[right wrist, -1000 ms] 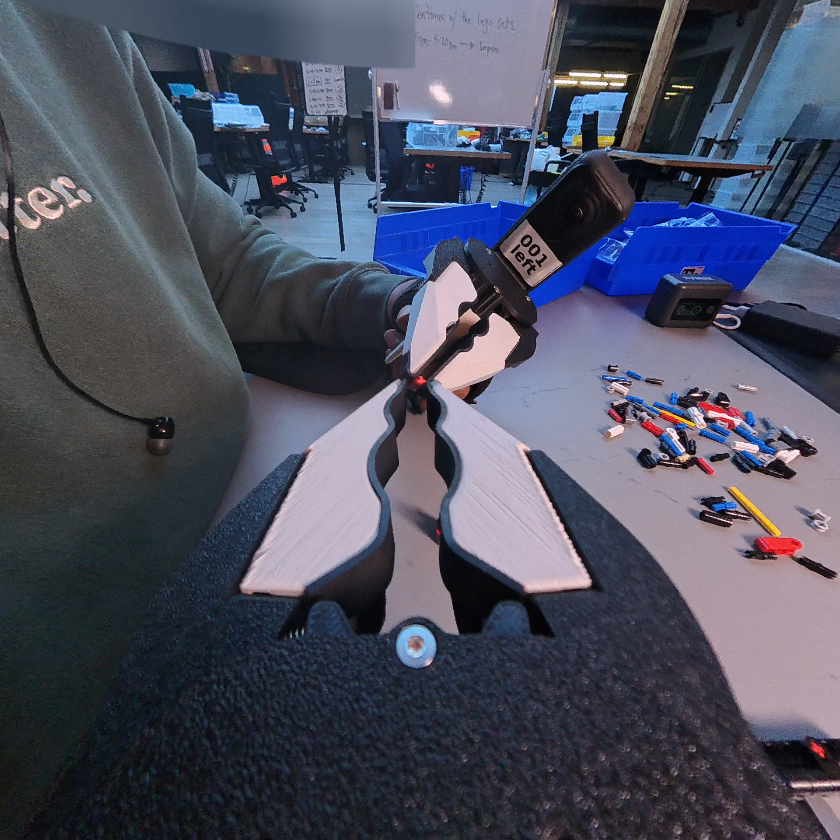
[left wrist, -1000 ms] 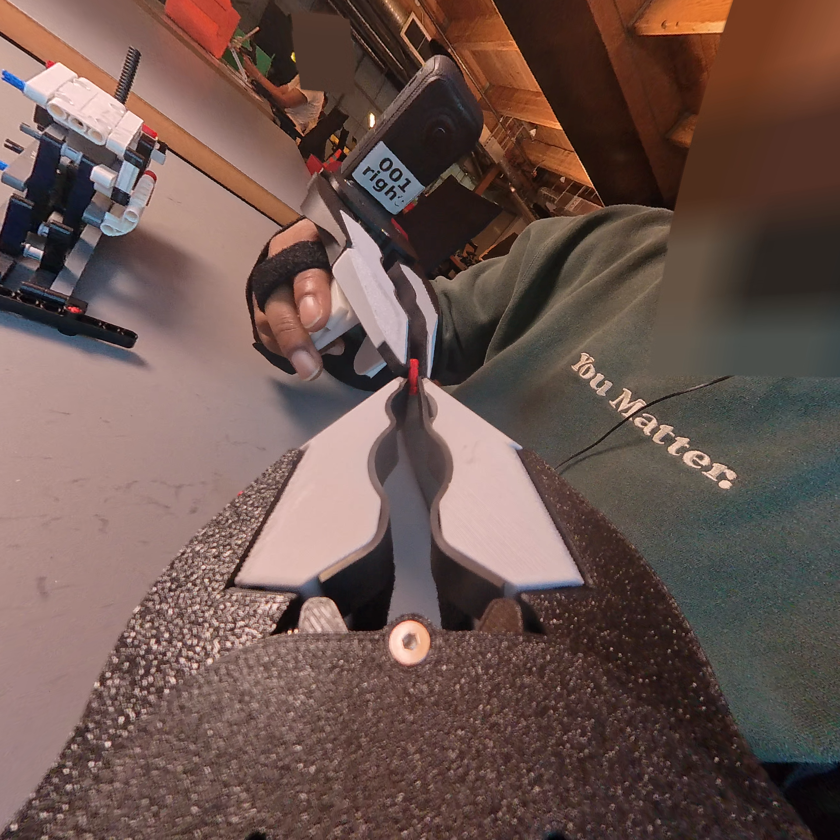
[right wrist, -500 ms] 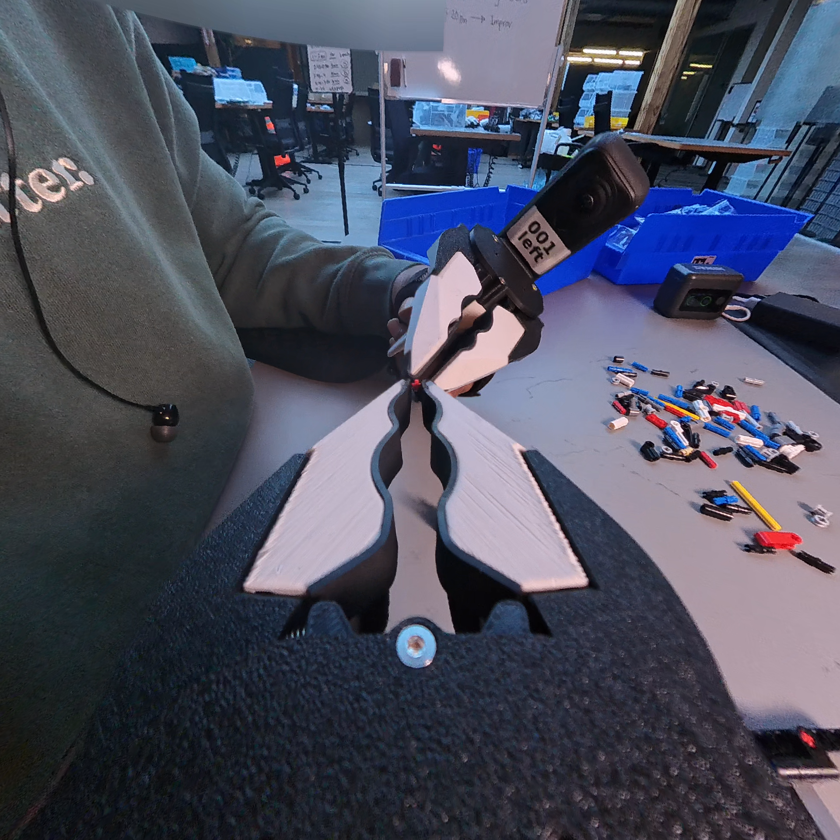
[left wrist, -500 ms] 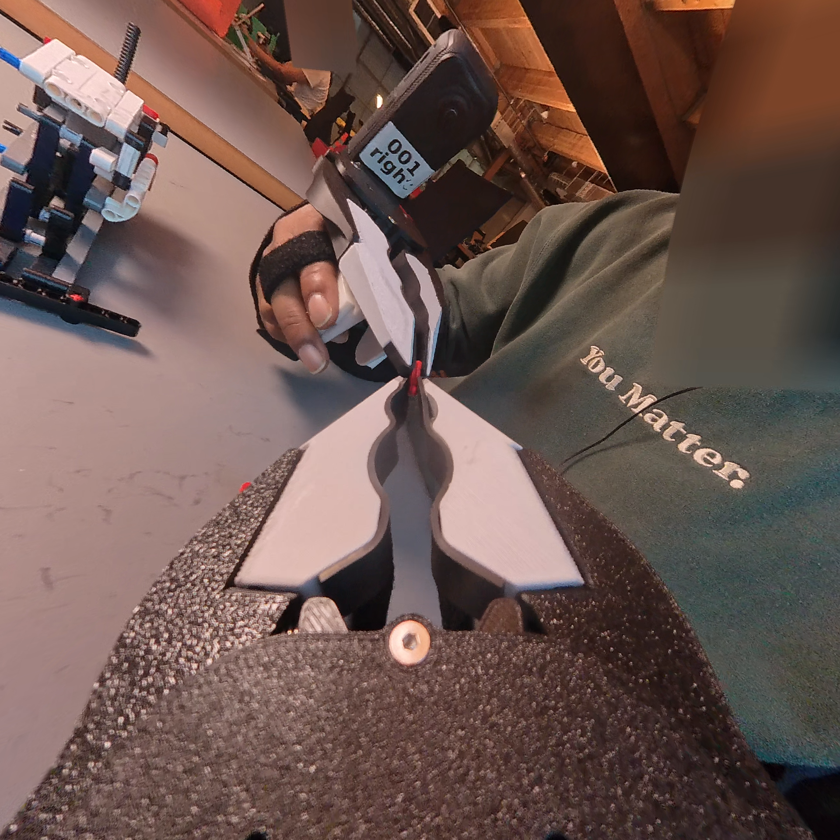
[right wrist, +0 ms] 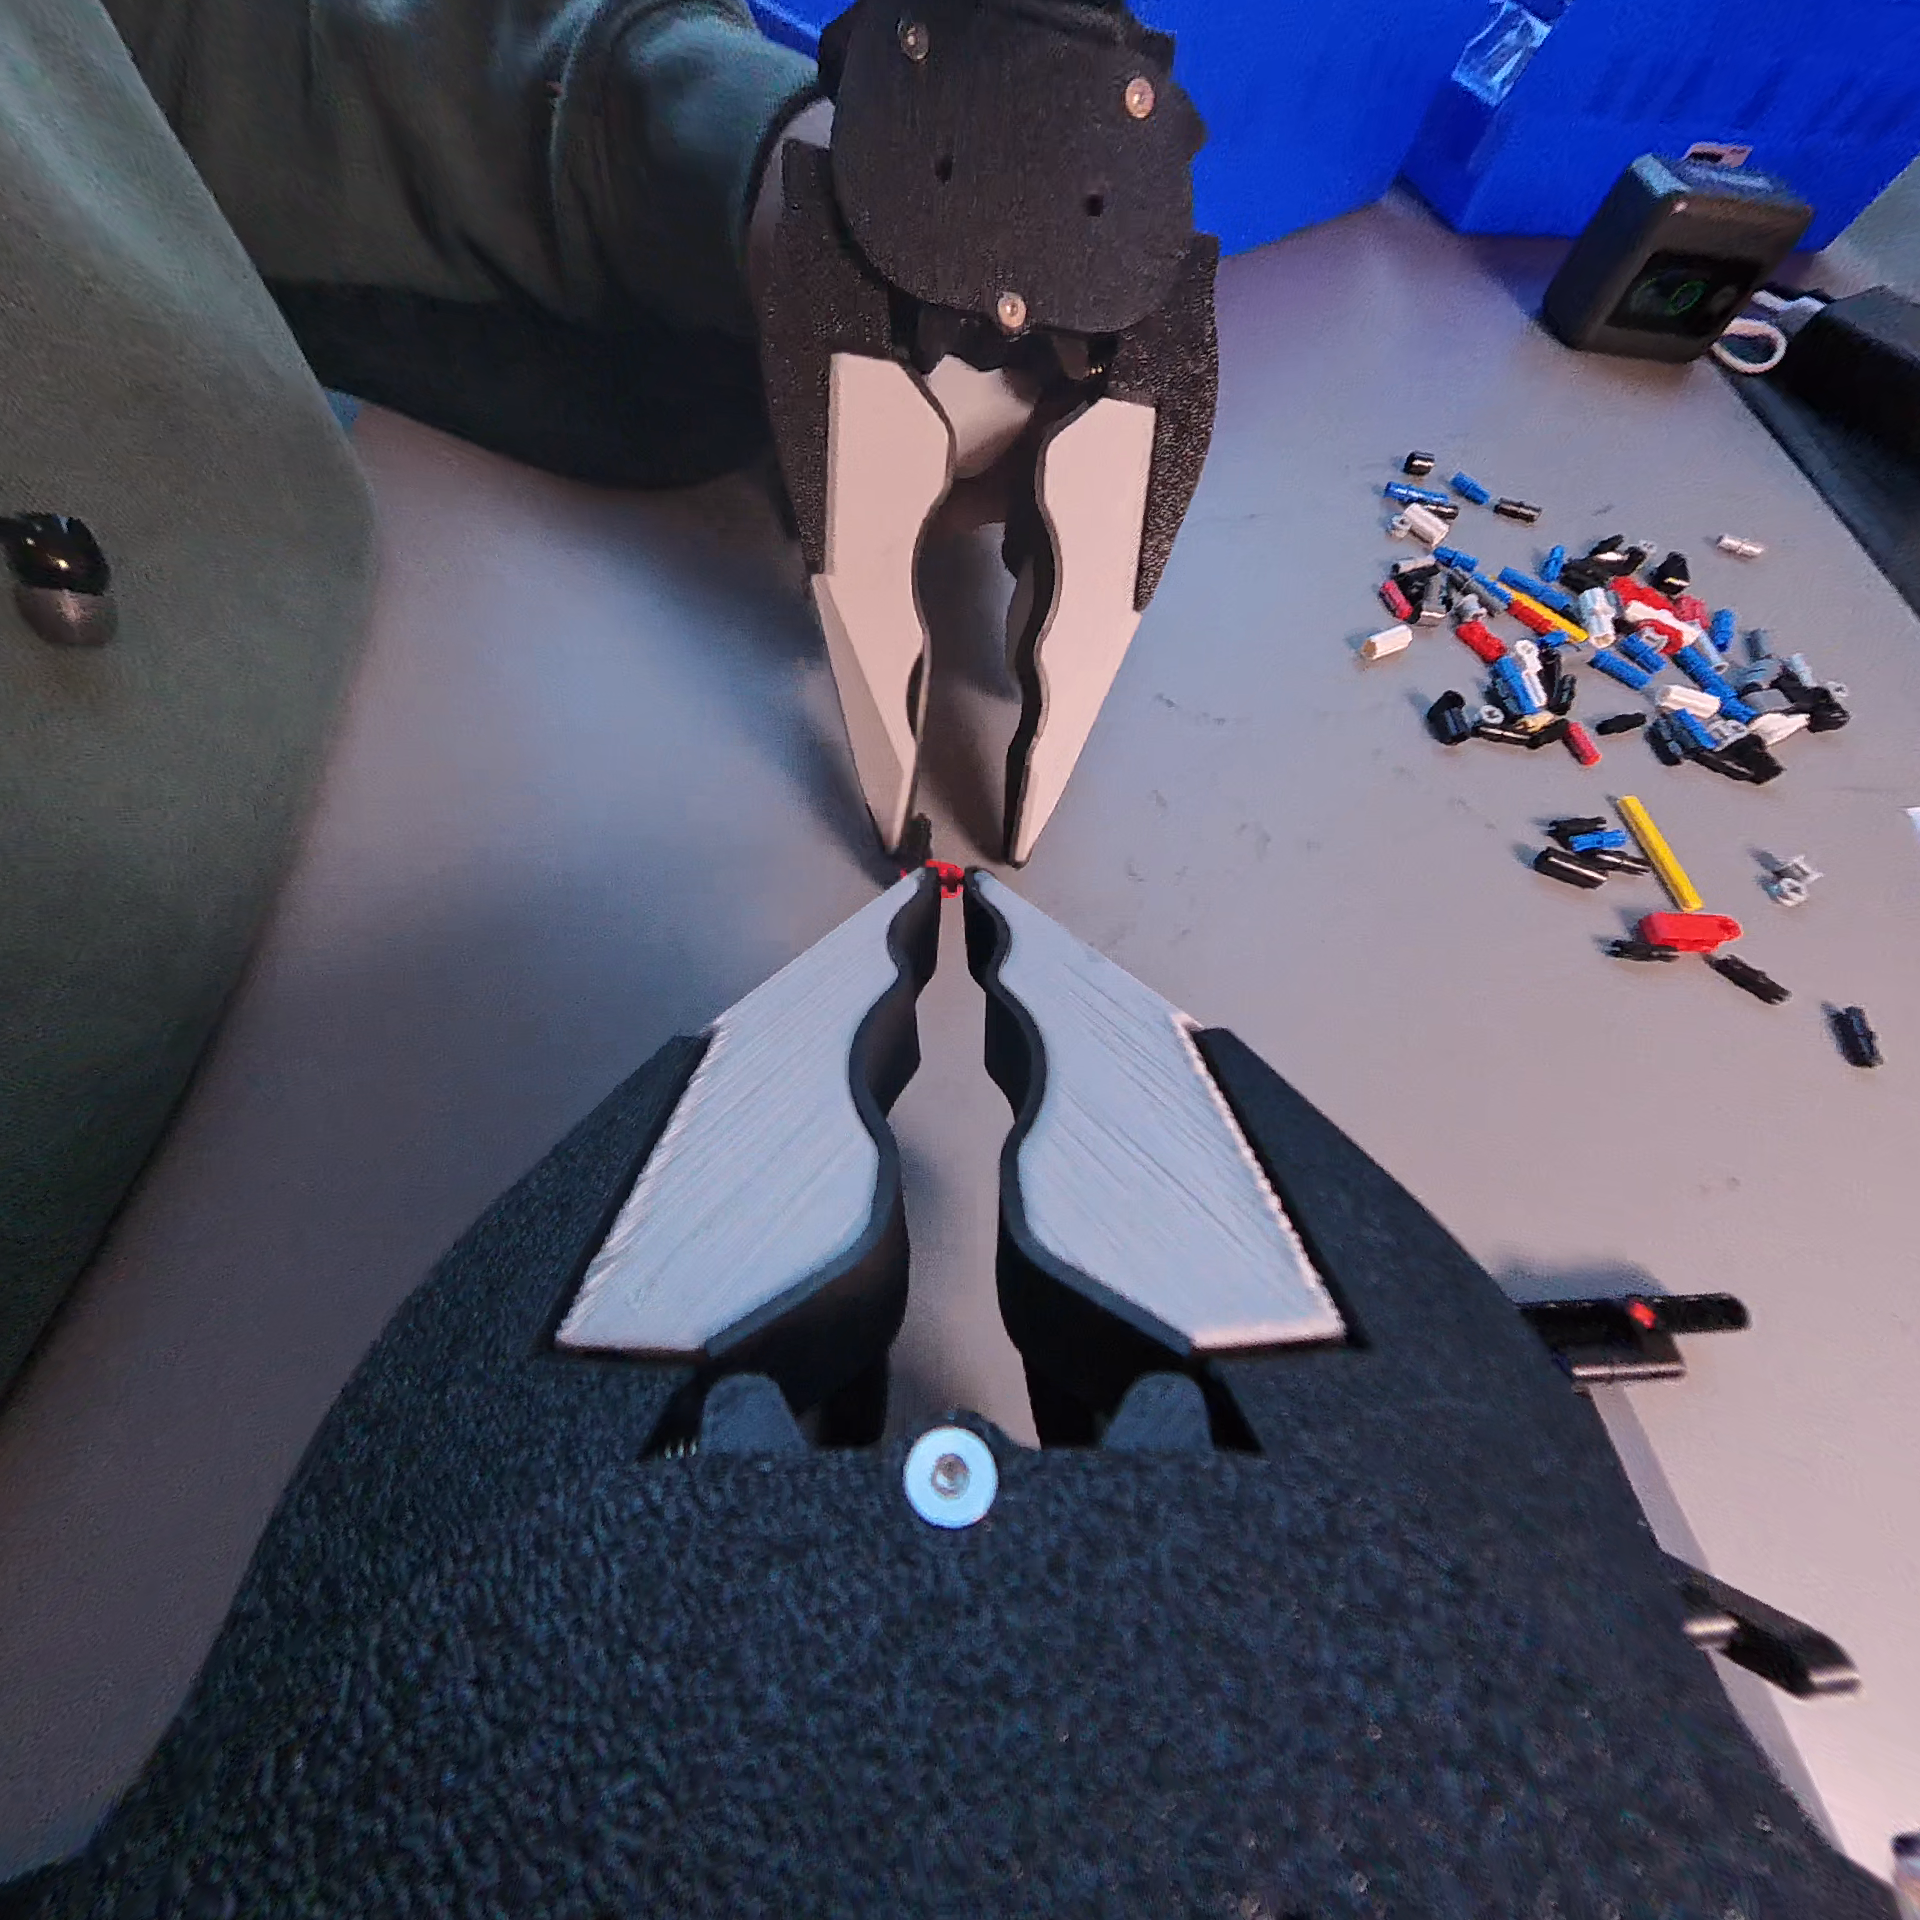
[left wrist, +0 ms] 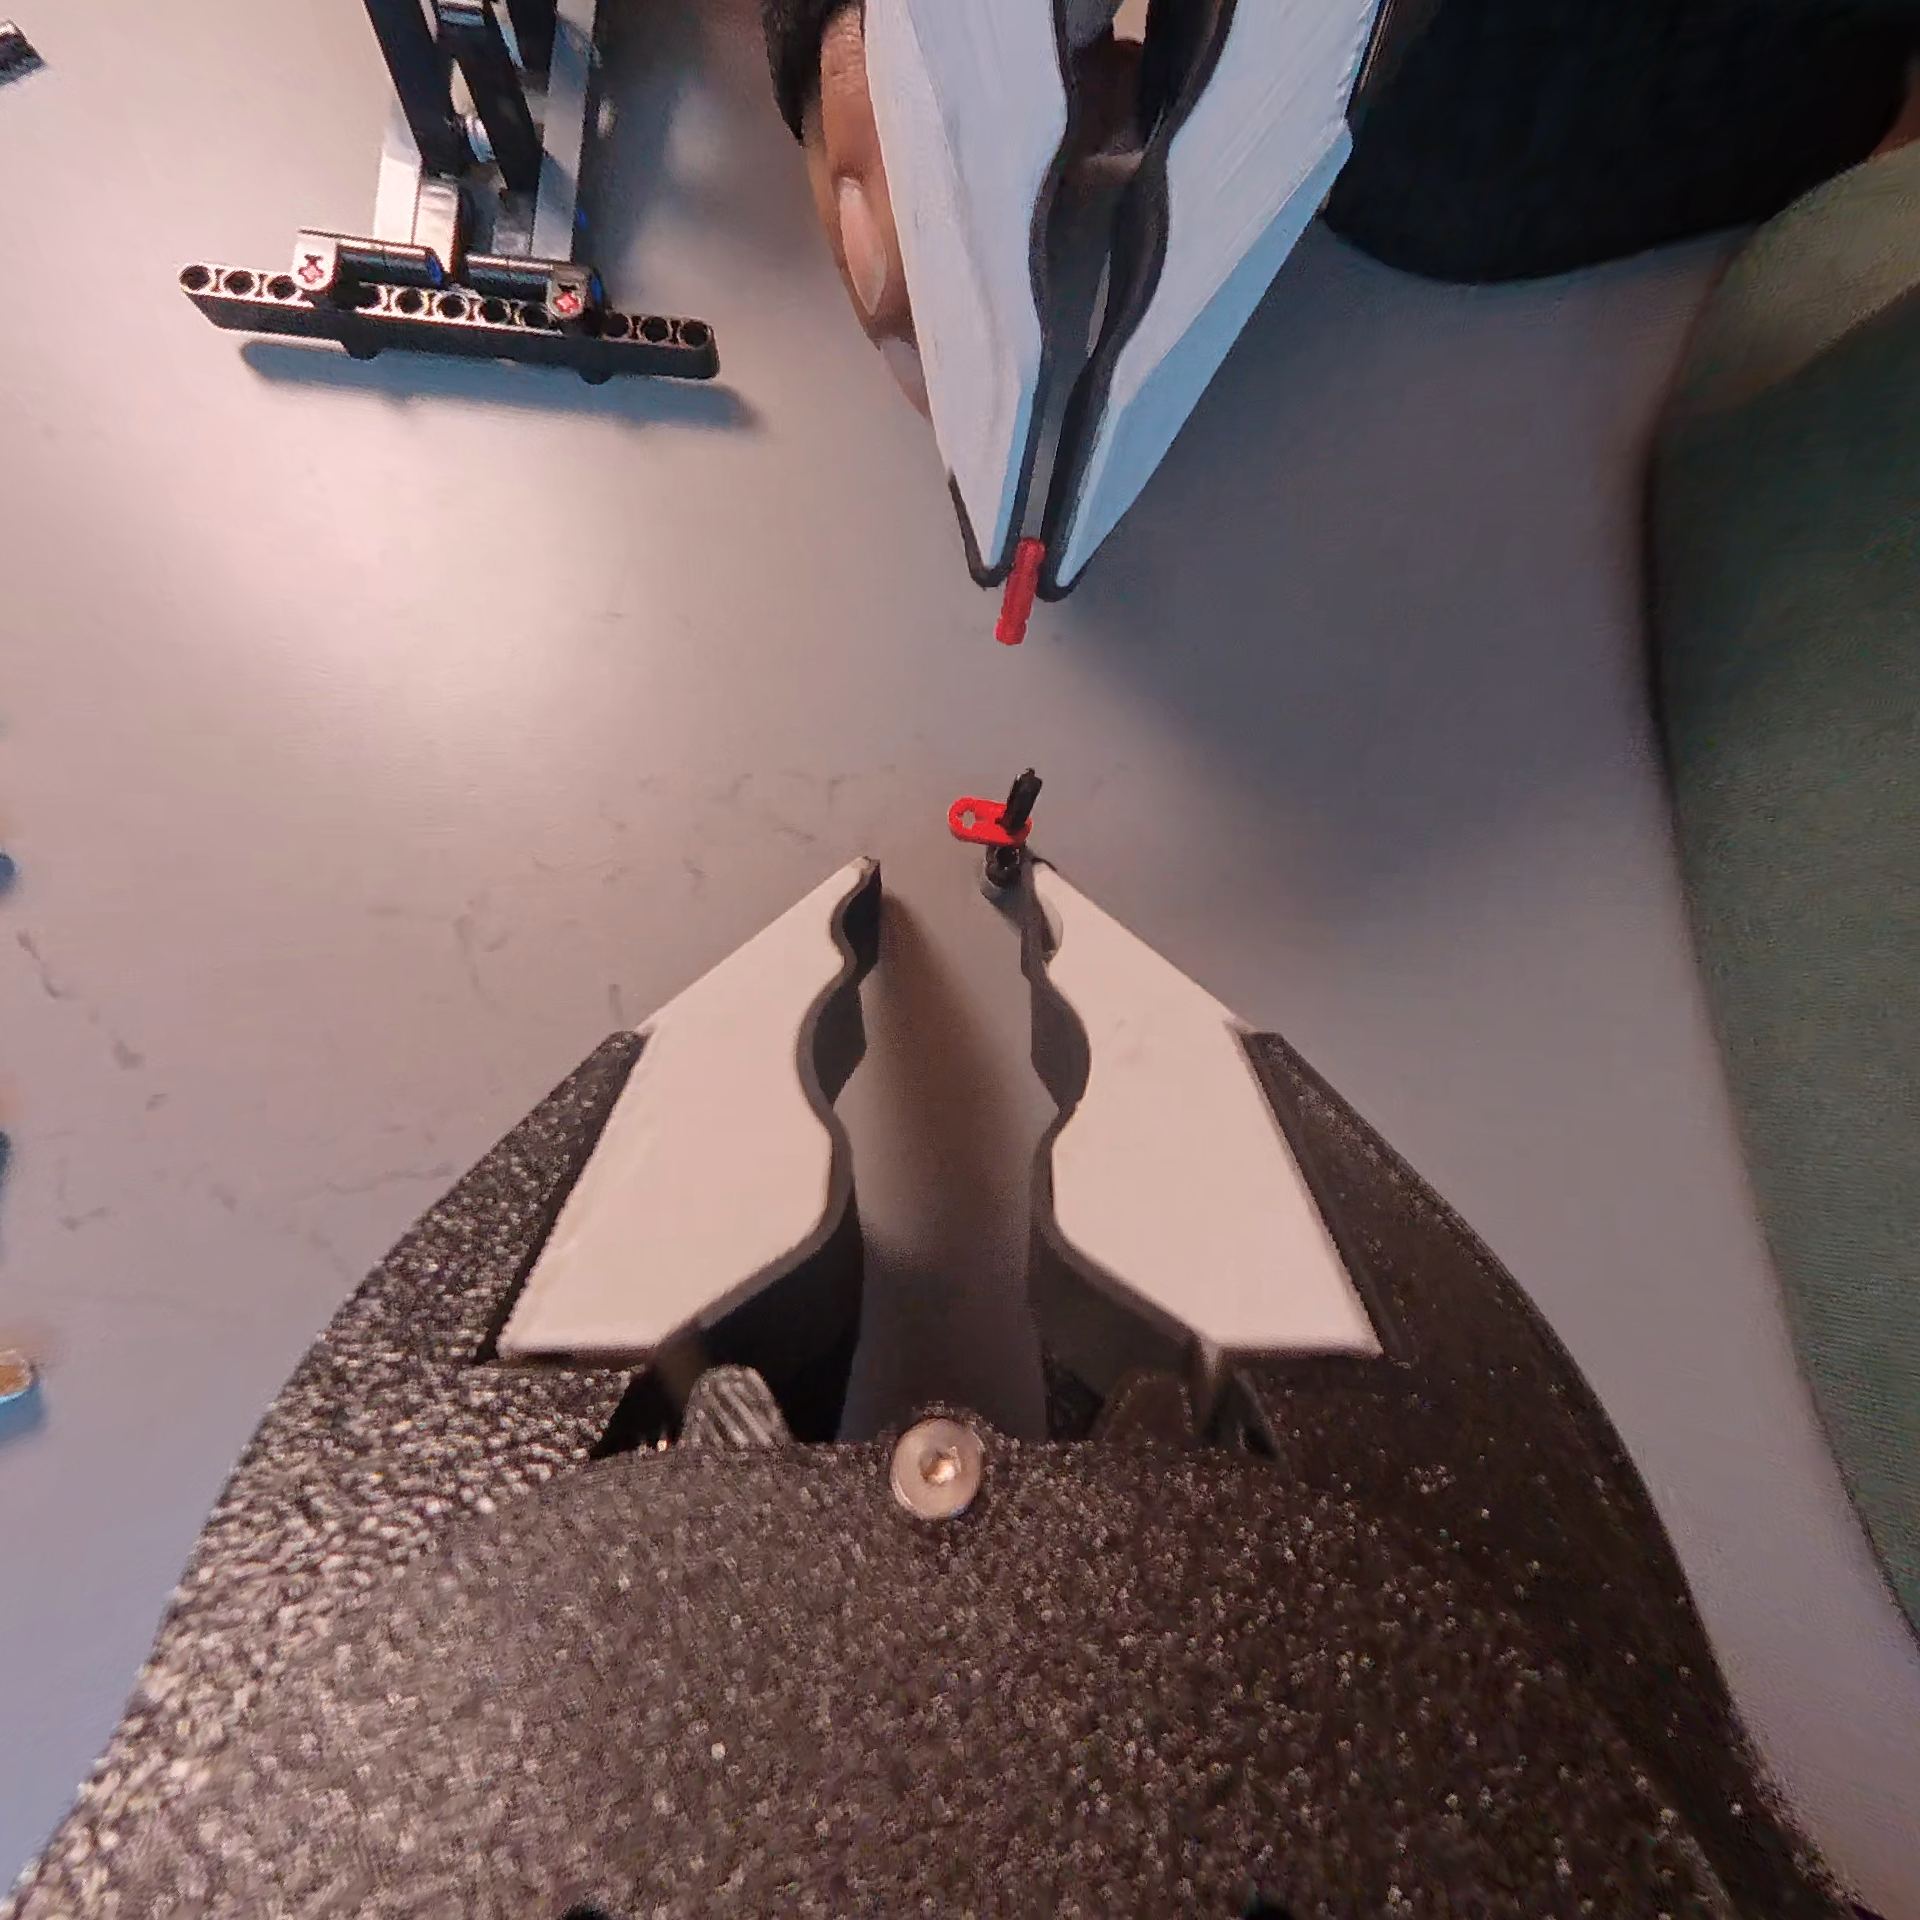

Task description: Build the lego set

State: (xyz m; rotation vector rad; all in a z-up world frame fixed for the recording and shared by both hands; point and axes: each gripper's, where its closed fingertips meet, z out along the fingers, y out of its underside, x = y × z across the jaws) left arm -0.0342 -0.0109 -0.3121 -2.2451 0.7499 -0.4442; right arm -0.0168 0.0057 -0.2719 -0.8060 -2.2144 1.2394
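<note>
- Left wrist view: our left gripper (left wrist: 951,878) stood parted, a small red lego link on a black pin (left wrist: 992,821) just beyond its right fingertip.
- Our right gripper (right wrist: 943,881) pinched a short red lego peg (left wrist: 1016,590) above the grey table (left wrist: 416,727).

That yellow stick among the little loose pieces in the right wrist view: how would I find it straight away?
Start at the grey table and look right of the two grippers, to the scattered pile of loose pieces. Just below that pile, above a flat red piece, lies the yellow stick, slanted. It is the longest, thinnest piece there.
</note>
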